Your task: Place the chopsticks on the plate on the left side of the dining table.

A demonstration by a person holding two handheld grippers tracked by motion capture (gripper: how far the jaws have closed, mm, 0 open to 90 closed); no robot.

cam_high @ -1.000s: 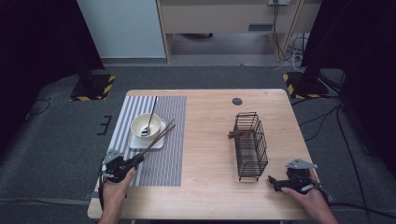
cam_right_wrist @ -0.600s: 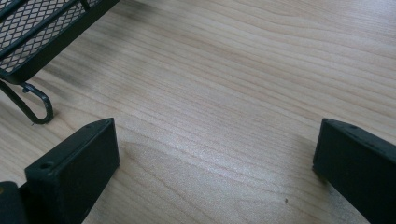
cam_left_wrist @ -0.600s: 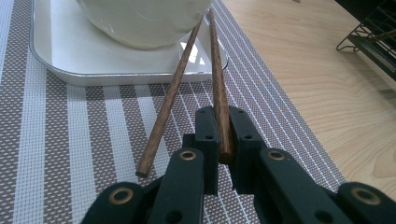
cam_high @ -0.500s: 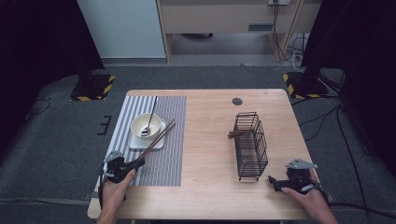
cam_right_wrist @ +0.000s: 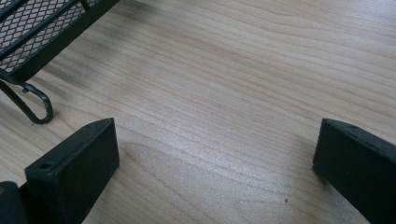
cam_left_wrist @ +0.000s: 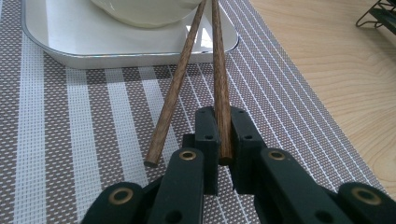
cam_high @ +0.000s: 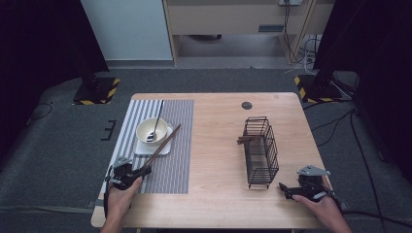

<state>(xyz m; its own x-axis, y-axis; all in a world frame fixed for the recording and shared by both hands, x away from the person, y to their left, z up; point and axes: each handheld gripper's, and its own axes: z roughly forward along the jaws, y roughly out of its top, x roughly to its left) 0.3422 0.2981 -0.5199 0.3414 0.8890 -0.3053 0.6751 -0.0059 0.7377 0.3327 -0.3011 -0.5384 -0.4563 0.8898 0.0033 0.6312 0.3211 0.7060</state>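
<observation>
Left tool (cam_high: 142, 171), near left corner of the pale wooden bench (cam_high: 218, 145): jaws pressed together on the near end of one slim dark-brown wooden chopstick (cam_left_wrist: 219, 84). The stick runs up and away over the grey-and-white striped woven placemat (cam_high: 167, 160), its far end resting on the white square tray (cam_left_wrist: 60, 42) beside the cream ceramic bowl (cam_high: 151, 130). A second matching chopstick (cam_left_wrist: 175, 91) lies loose just beside it, splayed off at a slight angle, near end flat on the mat. A metal spoon (cam_high: 156, 119) sits in the bowl.

Handling, as judged: the stick is light, stiff, round and smooth, so it is likely to swivel or slip between flat pads when held this near its tip. A hold further in from the end would steady it. The loose stick may roll if nudged.

Centre-right: black wire cutlery basket (cam_high: 261, 151), upright, with brown wood pieces poking out of its left side.

Right tool (cam_high: 284, 189), near right corner: jaws wide apart, nothing between them, resting low over bare wood just beside the basket's foot.
</observation>
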